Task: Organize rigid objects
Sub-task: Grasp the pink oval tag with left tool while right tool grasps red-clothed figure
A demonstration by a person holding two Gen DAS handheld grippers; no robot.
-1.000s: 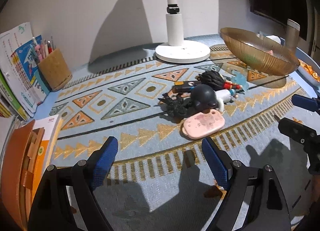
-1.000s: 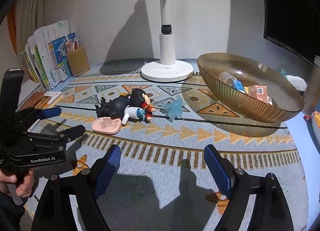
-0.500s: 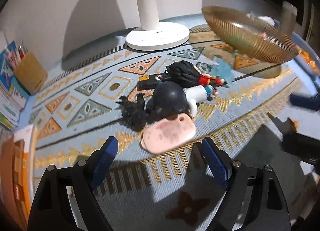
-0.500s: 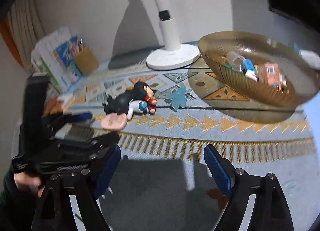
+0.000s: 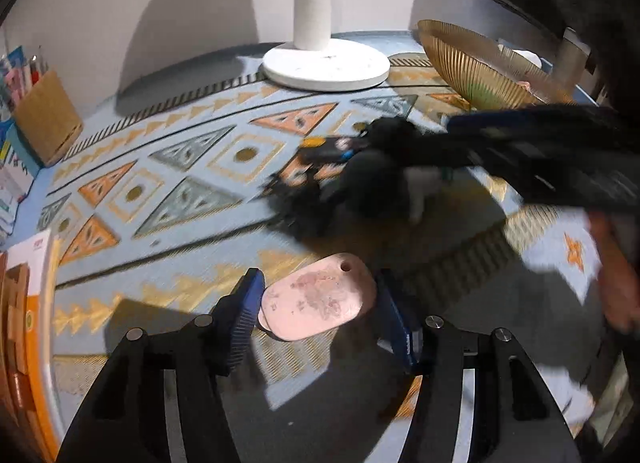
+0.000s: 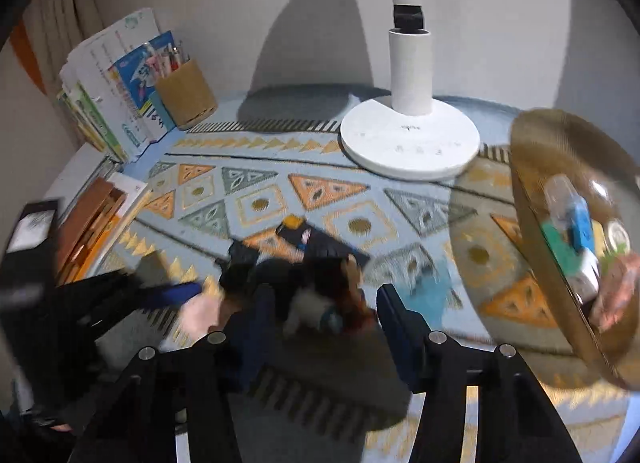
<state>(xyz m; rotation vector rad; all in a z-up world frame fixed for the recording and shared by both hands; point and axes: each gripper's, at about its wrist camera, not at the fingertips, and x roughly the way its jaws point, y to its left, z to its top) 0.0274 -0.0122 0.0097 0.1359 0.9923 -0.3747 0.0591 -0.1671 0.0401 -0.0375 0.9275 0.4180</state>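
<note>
A flat pink oval tag (image 5: 320,303) sits between the blue pads of my left gripper (image 5: 319,283). Its jaws are closing and both pads touch the tag's ends; the tag stays sharp while the mat blurs. Beyond it lies a blurred pile of toy figures (image 5: 360,183). In the right wrist view, my right gripper (image 6: 326,295) hovers over that pile, jaws closing, with the white-bodied, red-haired figure (image 6: 320,303) between the pads but not pressed. The left gripper (image 6: 176,291) shows at the left there. An amber ribbed bowl (image 6: 532,223) holds several small items.
A white lamp base (image 6: 410,139) stands at the back of the patterned mat (image 5: 192,183). A brown pen holder (image 6: 186,93) and upright books (image 6: 108,91) fill the back left. An orange box (image 5: 36,323) lies at the left edge. A hand (image 5: 616,263) is at the right.
Both grippers' jaws have narrowed. The left gripper moved forward and down onto the pink tag. The right gripper swung left from the open mat to over the toy figures.
</note>
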